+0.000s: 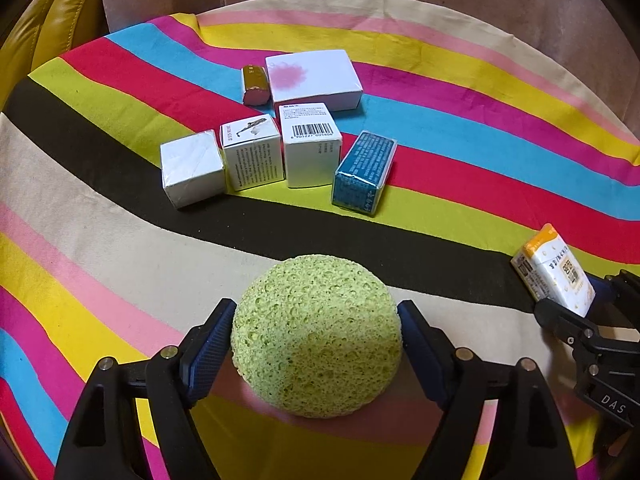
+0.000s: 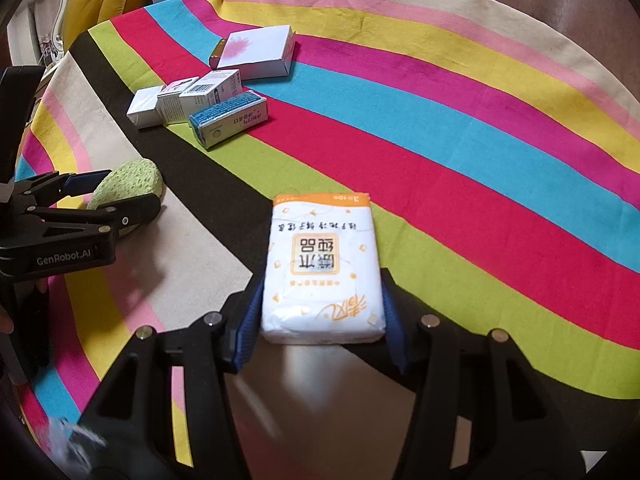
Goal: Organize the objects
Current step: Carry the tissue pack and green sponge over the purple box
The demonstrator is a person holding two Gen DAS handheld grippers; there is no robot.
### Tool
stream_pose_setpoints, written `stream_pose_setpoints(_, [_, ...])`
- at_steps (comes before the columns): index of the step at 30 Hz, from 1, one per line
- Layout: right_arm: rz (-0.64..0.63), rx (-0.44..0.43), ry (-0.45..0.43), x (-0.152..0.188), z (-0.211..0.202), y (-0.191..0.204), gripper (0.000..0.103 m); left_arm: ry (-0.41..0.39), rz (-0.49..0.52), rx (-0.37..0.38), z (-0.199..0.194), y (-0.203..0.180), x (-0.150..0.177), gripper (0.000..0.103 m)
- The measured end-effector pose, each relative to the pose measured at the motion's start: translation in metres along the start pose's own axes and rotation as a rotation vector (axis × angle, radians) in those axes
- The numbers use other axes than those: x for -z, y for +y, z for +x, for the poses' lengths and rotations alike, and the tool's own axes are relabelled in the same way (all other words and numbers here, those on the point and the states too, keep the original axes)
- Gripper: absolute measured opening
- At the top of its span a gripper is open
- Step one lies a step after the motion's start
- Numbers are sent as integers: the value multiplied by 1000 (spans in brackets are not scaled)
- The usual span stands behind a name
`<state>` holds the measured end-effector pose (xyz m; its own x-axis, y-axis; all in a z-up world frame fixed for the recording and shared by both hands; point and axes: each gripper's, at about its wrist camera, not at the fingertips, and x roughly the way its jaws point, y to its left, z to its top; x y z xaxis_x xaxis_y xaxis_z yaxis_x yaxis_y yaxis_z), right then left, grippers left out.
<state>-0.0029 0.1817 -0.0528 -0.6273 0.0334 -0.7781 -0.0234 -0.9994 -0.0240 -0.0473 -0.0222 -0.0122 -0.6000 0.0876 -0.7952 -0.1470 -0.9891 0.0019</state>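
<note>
Green sponge [image 1: 316, 336] sits on the striped cloth [image 1: 120, 240] between the fingers of the left gripper [image 1: 316, 306]. The blue pads [image 1: 212, 340] stand apart at its two sides, at most brushing it, and the sponge shows no squeeze. It rests on the cream and pink stripes at the near edge of the cloth.

To its right, the right gripper [image 2: 323, 280] is clamped on a white-and-orange tissue pack [image 2: 322, 240], one pad pressed against each long side. The pack points away from the camera, its far end over the black and lime stripes. Whether it touches the cloth cannot be told. From the left wrist view it appears tilted at the frame's right edge.

Farther back, well apart from both grippers, six items cluster on the cloth. A front row runs left to right: a plain white box [image 1: 192, 174], a box printed with a figure [image 1: 252, 152], a barcode box [image 1: 312, 144] and a blue box [image 1: 364, 172]. The first three touch side by side; the blue box lies just beside them, angled. Behind the row lies a larger flat white box with a pink blot [image 1: 316, 76], and a small gold pack [image 1: 255, 84] rests against its left side.

A yellow cushion [image 1: 60, 20] shows beyond the cloth's far left corner.
</note>
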Motion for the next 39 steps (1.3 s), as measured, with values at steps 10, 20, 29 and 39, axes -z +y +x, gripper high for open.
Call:
stream_pose_setpoints(10, [0,0,0,0,0,0,56,-5,-9,-52,-1,-3,1,81])
stream_pose_setpoints(20, [49,18,39,9,-10,0,56,38,-60,-57,-49,-8,60,81])
stream_pose_setpoints(29, [68,11,39,56,-51,31,56,11,-29,-58,-86,-9,100,81])
stream_pose_setpoints(39, [14,1,38,81,-80,63,56,-13,-25,-38,-122,0,135,81])
